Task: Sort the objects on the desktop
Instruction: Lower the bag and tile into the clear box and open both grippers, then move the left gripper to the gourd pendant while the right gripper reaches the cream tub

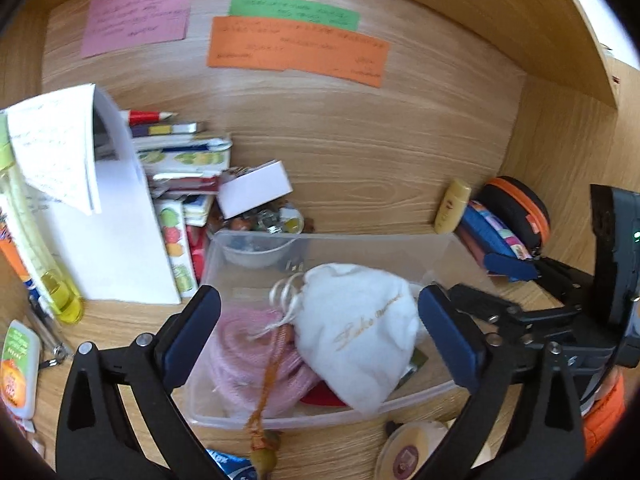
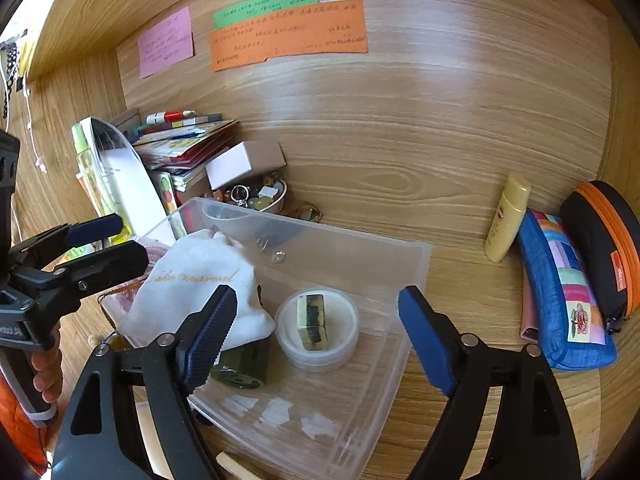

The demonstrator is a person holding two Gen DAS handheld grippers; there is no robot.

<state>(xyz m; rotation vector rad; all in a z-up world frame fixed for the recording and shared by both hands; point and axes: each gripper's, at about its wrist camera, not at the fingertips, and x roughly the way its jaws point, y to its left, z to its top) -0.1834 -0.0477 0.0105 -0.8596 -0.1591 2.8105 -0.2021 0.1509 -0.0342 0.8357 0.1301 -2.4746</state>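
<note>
A clear plastic box (image 1: 224, 416) (image 2: 360, 408) sits on the wooden desk. It holds a white drawstring pouch (image 1: 356, 328) (image 2: 192, 280), a pink coil (image 1: 248, 352), a round clear case with a green stone (image 2: 316, 328) and a dark green jar (image 2: 244, 364). My left gripper (image 1: 320, 324) is open, jaws wide on either side of the pouch and above it. It also shows in the right wrist view (image 2: 108, 240). My right gripper (image 2: 316, 336) is open over the round case. It shows at the right in the left wrist view (image 1: 516, 268).
A stack of books and papers (image 1: 176, 168) and a bowl of trinkets (image 2: 260, 198) stand behind the box. A yellow bottle (image 2: 506, 218), a blue pouch (image 2: 564, 296) and a black-orange case (image 2: 608, 244) lie at the right. Coloured notes (image 1: 296, 50) are stuck on the back panel.
</note>
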